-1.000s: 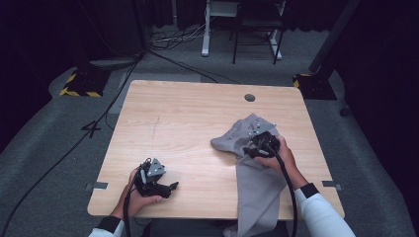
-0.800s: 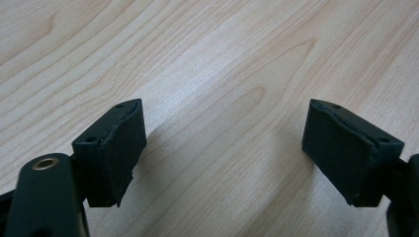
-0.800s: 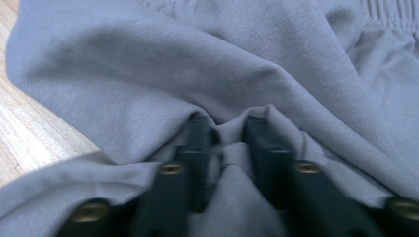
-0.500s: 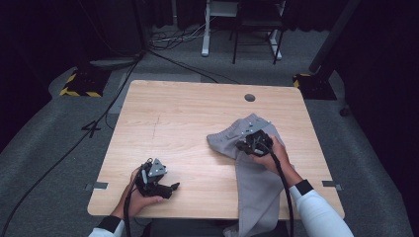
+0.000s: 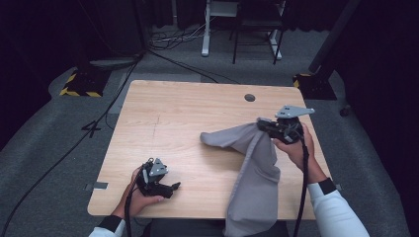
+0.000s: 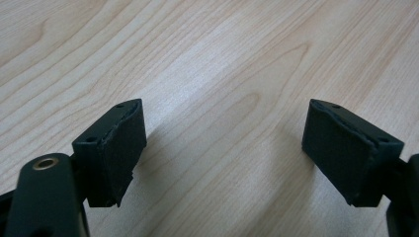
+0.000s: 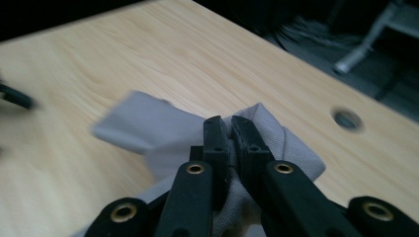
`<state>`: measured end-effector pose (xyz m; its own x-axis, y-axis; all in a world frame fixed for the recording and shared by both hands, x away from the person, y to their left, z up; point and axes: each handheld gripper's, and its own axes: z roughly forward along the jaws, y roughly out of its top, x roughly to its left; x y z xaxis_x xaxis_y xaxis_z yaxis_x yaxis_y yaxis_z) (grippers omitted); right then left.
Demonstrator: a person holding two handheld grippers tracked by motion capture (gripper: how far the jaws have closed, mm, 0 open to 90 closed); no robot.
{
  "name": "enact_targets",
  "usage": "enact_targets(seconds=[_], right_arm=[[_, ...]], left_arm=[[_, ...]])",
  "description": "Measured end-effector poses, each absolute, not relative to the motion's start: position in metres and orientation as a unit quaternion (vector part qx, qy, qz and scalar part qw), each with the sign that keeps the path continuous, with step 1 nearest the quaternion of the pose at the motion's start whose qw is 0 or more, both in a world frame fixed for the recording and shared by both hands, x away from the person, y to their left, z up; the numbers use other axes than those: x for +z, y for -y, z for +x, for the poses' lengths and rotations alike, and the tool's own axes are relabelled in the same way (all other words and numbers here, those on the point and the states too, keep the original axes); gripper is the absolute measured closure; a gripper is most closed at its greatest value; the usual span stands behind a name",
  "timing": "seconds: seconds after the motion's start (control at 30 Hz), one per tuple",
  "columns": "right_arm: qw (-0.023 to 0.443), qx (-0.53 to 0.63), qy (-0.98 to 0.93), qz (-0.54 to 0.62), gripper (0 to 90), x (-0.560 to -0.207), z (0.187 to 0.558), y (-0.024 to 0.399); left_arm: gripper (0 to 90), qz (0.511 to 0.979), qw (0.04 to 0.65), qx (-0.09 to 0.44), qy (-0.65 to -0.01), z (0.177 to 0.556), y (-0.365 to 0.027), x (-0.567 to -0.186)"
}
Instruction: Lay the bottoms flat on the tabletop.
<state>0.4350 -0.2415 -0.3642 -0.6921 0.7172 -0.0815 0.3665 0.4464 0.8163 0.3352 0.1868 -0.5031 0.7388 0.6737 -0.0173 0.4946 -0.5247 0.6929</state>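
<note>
The right gripper [image 5: 267,124], fingers clamped on a grey fabric cloth [image 5: 254,173], is lifting it off the pale wooden desk [image 5: 173,113], its tail draping over the near edge. The left gripper [image 5: 173,186] is resting, fingers apart; folding or laying out is not yet begun.

The grey cloth [image 5: 254,173] is a plain, soft piece of woven fabric, creased and bunched at its upper end, which is lifted off the wooden table [image 5: 188,113] near the right side; from there one fold spreads leftward to a blunt corner resting on the tabletop, while the longer part hangs down over the near edge. In the right gripper view the cloth [image 7: 148,128] shows a raised, pinched ridge with a flat flap lying beyond it on the wood.
</note>
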Motion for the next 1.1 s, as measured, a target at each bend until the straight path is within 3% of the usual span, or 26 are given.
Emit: enact_targets(seconds=[0.1, 0.13, 0.2, 0.23, 0.27, 0.37, 0.43, 0.5, 0.57, 0.73, 0.77, 0.8, 0.97, 1.1], right_arm=[[0.21, 0.393, -0.815, 0.369, 84.4, -0.383, 0.443, 0.266], [0.199, 0.363, -0.816, 0.404, 81.8, -0.405, 0.451, 0.287], [0.195, 0.352, -0.815, 0.417, 81.1, -0.416, 0.453, 0.295], [0.177, 0.332, -0.817, 0.437, 80.0, -0.438, 0.457, 0.309], [0.177, 0.332, -0.817, 0.437, 80.0, -0.438, 0.457, 0.309], [0.154, 0.318, -0.817, 0.455, 66.6, -0.462, 0.458, 0.319], [0.154, 0.312, -0.82, 0.454, 61.5, -0.465, 0.458, 0.317], [0.154, 0.313, -0.818, 0.457, 58.6, -0.465, 0.458, 0.316], [0.161, 0.311, -0.822, 0.45, 44.8, -0.465, 0.456, 0.313], [0.168, 0.337, -0.828, 0.416, 40.5, -0.458, 0.445, 0.31], [0.176, 0.36, -0.825, 0.399, 40.2, -0.451, 0.437, 0.309], [0.176, 0.36, -0.825, 0.399, 40.2, -0.451, 0.437, 0.309], [0.192, 0.392, -0.83, 0.347, 39.8, -0.439, 0.42, 0.291], [0.216, 0.369, -0.85, 0.308, 37.8, -0.441, 0.414, 0.264]], left_arm=[[17.3, 0.864, 0.351, 0.129, -0.337, 0.337, -0.183, -0.503], [17.9, 0.863, 0.351, 0.128, -0.34, 0.338, -0.181, -0.503], [24.8, 0.864, 0.346, 0.128, -0.342, 0.344, -0.172, -0.5], [24.7, 0.867, 0.352, 0.134, -0.328, 0.352, -0.156, -0.495], [23.7, 0.867, 0.352, 0.134, -0.328, 0.352, -0.156, -0.495], [24.6, 0.866, 0.378, 0.142, -0.295, 0.369, -0.121, -0.48], [24.5, 0.866, 0.409, 0.138, -0.252, 0.387, -0.072, -0.464], [24.3, 0.868, 0.412, 0.139, -0.239, 0.391, -0.054, -0.46], [23.8, 0.871, 0.417, 0.149, -0.212, 0.399, -0.022, -0.455], [25.7, 0.883, 0.401, 0.166, -0.178, 0.418, 0.034, -0.456], [33.8, 0.884, 0.4, 0.167, -0.176, 0.422, 0.04, -0.457], [33.8, 0.886, 0.396, 0.168, -0.174, 0.426, 0.044, -0.458], [71.6, 0.895, 0.372, 0.159, -0.188, 0.447, 0.049, -0.466], [87.1, 0.9, 0.366, 0.141, -0.192, 0.455, 0.047, -0.472]])
